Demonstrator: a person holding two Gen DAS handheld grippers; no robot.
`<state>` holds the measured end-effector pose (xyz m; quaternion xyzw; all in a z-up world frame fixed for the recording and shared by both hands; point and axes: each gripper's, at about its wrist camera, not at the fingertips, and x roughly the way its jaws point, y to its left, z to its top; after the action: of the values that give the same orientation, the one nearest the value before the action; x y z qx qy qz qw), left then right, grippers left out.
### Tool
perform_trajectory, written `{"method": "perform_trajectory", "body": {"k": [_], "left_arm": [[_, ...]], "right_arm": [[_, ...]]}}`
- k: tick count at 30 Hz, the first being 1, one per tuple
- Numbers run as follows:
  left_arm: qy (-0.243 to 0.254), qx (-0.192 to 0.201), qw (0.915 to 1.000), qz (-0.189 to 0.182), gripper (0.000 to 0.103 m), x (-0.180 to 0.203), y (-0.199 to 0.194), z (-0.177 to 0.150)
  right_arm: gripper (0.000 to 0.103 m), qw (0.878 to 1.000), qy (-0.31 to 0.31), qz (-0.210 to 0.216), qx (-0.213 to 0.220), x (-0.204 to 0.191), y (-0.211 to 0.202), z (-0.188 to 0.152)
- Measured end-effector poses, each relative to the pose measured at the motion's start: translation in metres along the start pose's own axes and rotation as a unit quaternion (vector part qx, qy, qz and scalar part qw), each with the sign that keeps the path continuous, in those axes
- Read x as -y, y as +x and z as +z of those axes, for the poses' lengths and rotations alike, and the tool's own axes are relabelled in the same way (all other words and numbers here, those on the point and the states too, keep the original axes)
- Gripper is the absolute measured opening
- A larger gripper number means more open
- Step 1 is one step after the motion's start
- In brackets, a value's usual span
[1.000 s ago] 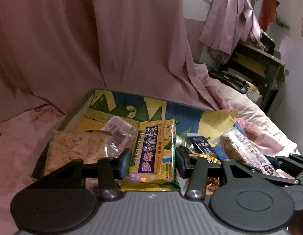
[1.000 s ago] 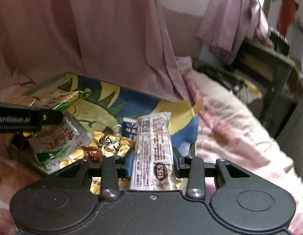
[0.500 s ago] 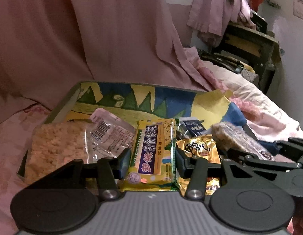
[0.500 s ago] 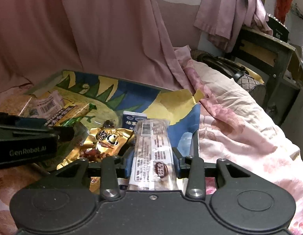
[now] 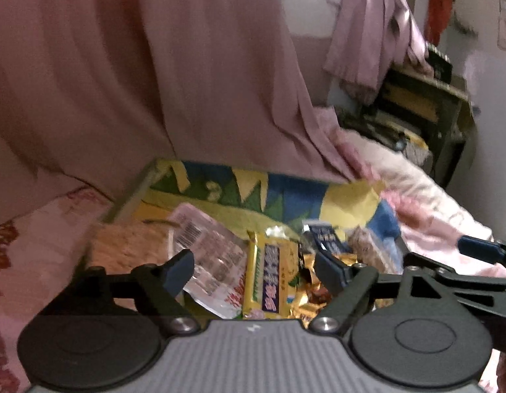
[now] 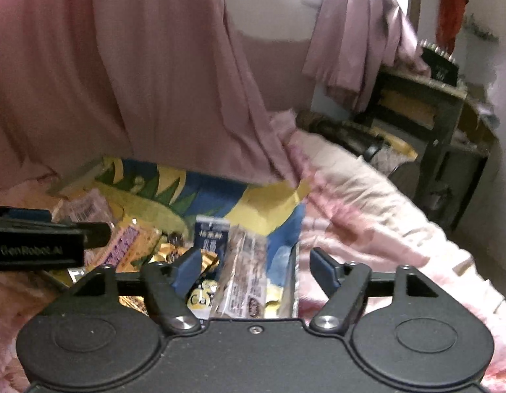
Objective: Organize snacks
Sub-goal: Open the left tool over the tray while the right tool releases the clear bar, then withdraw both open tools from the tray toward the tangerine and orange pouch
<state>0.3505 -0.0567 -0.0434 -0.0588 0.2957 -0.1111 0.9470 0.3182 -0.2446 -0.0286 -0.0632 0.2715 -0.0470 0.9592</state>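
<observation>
A colourful box (image 5: 220,190) on the bed holds several snack packs. My left gripper (image 5: 253,268) hovers over it with its jaws opening; the yellow biscuit pack (image 5: 269,275) lies between them, free of the pads. Beside it lie a clear pink-printed pack (image 5: 210,252), a crumbly tan pack (image 5: 128,245) and gold wrappers (image 5: 315,291). My right gripper (image 6: 256,268) also has its jaws opening, and the long clear snack bar (image 6: 243,275) rests in the box (image 6: 220,199) between them, untouched. The left gripper's arm (image 6: 37,245) shows at the left of the right wrist view.
A pink curtain (image 5: 154,82) hangs behind the box. Pink floral bedding (image 6: 367,203) spreads to the right. A dark desk (image 6: 426,121) with draped clothes stands at the far right. A dark blue sachet (image 6: 210,232) lies deeper in the box.
Both grippers went from shut on their packs to wide apart, leaving the biscuit pack and the snack bar lying in the box. Both grippers have lifted slightly.
</observation>
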Motion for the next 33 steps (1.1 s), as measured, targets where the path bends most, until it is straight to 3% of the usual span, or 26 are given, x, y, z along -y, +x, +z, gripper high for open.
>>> {"method": "perform_trajectory", "body": {"k": [7, 15, 33], "left_arm": [[-0.044, 0.063, 0.9968, 0.026, 0.101, -0.013, -0.052, 0.01], [-0.035, 0.097, 0.9934, 0.05, 0.102, -0.017, -0.111, -0.004], [0.014, 0.089, 0.9939, 0.065, 0.103, -0.003, -0.208, -0.072]], "right_arm": [[0.095, 0.998, 0.007, 0.003, 0.069, 0.009, -0.058, 0.004], [0.102, 0.994, 0.019, 0.025, 0.109, 0.01, -0.117, -0.006], [0.102, 0.99, 0.074, 0.051, 0.105, 0.013, -0.223, -0.057]]}}
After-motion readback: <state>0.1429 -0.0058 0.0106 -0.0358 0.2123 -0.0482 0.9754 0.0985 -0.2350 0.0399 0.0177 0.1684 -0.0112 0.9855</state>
